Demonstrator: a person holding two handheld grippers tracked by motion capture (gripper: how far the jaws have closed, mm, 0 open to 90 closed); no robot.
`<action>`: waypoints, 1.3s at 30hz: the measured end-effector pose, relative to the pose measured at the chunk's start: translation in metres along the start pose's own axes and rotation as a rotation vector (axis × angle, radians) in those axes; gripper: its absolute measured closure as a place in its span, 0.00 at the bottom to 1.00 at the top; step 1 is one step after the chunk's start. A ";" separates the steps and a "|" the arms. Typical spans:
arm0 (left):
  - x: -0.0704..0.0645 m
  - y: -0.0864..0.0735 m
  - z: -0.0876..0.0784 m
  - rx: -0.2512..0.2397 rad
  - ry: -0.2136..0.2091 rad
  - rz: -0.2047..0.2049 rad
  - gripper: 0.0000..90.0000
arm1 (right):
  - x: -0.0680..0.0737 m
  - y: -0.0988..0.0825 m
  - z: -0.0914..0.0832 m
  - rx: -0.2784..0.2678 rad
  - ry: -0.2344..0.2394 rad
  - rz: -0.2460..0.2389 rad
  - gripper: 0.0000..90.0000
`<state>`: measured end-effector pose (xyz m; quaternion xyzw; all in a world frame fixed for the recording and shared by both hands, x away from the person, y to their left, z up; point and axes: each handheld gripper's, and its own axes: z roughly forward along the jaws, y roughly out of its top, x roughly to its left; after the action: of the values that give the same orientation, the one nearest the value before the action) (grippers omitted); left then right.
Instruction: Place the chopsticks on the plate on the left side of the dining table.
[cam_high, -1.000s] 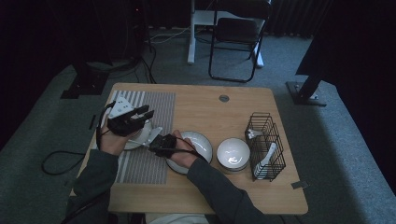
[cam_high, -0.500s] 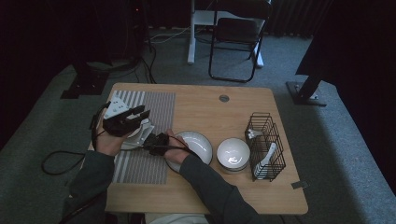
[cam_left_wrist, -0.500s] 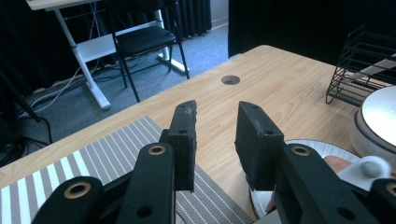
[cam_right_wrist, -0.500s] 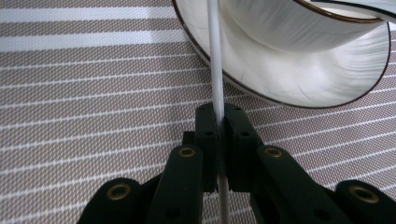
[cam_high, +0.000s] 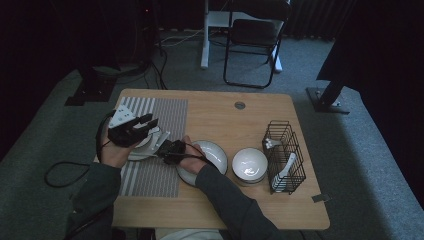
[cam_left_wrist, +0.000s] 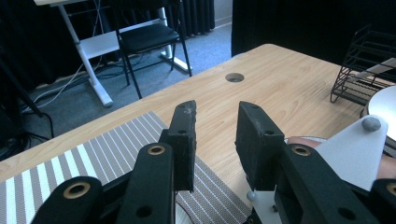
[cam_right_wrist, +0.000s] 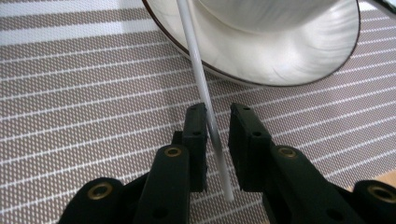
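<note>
White plastic stick (cam_right_wrist: 205, 100) is sitting between the right gripper (cam_right_wrist: 215, 122)'s jaws, which have just been opening, so it's basically released, lying on the striped mat (cam_right_wrist: 70, 107) with its far end up at 12 o'clock over the plate (cam_right_wrist: 299, 60). Since a second ago that hand has been sliding toward 9 o'clock, off the empty plate (cam_high: 212, 152). Left gripper (cam_high: 142, 125) is hovering unclenched, holding nothing.

Colours on the pale wooden desk (cam_high: 225, 117)

The placemat (cam_right_wrist: 84, 93) is taupe weave with thin white stripes; on it sits a glossy white plate (cam_right_wrist: 289, 51) with a dark brown rim, and a translucent white stick (cam_right_wrist: 205, 102) crosses that rim. Both grippers are matte black with brass rivets. Right of the placemat, two white dishes (cam_high: 250, 165) and a black wire basket (cam_high: 285, 155).
</note>
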<state>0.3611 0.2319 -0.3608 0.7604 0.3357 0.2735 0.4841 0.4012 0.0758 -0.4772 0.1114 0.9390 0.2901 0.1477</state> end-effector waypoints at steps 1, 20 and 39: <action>0.000 0.000 0.000 0.003 -0.001 0.002 0.76 | 0.000 -0.001 0.000 0.003 -0.001 0.006 0.89; -0.003 -0.003 0.006 0.011 -0.015 0.002 0.76 | -0.008 0.001 0.005 -0.007 -0.016 0.047 0.85; -0.001 -0.003 0.008 0.004 -0.011 -0.013 0.75 | -0.015 -0.033 -0.058 -0.116 -0.051 0.166 0.75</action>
<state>0.3657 0.2275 -0.3668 0.7606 0.3387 0.2653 0.4862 0.3914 0.0151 -0.4472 0.1874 0.9040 0.3524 0.1534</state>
